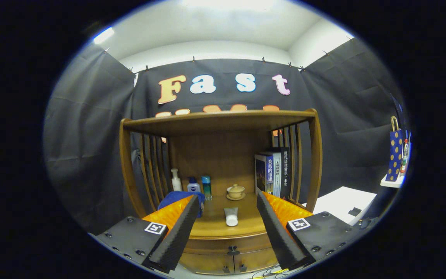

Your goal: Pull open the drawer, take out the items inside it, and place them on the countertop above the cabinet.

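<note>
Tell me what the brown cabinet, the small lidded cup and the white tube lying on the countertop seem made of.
Brown slatted cabinet: wood, seemingly varnished, with visible grain and a soft sheen. Small beige lidded cup on its saucer: probably glazed ceramic, smooth and pale. White tube, beyond the open gripper: likely soft plastic, matte; not certain from here.

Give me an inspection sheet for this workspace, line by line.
Surface: wooden countertop under a shelf, partly occupied.
Job's things: drawer shut, its knob untouched; contents hidden.
Clutter: white tube lying mid-counter; lidded cup on saucer; three bottles at the back; blue cloth behind one finger; upright books.
Grippers: gripper with jaws wide open, holding nothing, ahead of the cabinet and apart from it.
Cables: loose wires on the floor below the cabinet.
Surroundings: black cloth walls; dotted gift bag on a side ledge; white table beside the cabinet.
</note>
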### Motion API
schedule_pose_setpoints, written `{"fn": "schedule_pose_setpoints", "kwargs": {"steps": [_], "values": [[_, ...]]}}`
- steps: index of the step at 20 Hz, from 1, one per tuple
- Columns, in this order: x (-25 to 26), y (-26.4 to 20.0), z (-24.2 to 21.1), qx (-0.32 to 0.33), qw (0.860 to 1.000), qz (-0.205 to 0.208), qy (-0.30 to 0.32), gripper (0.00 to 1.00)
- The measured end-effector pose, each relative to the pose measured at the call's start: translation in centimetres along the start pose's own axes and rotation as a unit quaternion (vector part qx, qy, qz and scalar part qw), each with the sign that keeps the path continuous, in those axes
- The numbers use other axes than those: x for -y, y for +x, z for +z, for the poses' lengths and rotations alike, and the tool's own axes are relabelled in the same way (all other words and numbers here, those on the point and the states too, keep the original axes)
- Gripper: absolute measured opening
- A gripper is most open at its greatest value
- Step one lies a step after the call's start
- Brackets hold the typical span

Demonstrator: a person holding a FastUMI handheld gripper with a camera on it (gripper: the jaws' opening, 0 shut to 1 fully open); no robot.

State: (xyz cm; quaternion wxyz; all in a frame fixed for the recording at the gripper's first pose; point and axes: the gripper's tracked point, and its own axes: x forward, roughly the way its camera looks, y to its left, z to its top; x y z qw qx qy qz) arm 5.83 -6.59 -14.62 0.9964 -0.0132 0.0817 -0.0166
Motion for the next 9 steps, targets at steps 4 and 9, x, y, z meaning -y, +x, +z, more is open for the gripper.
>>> {"fn": "schedule_pose_setpoints", "kwargs": {"steps": [4, 9], "values": [[-1.0, -0.4, 1.2, 0.012, 1.000, 0.008, -0.006, 0.98], [-2.1, -0.9, 0.4, 0.002, 1.000, 0.012, -0.007, 0.98]]}}
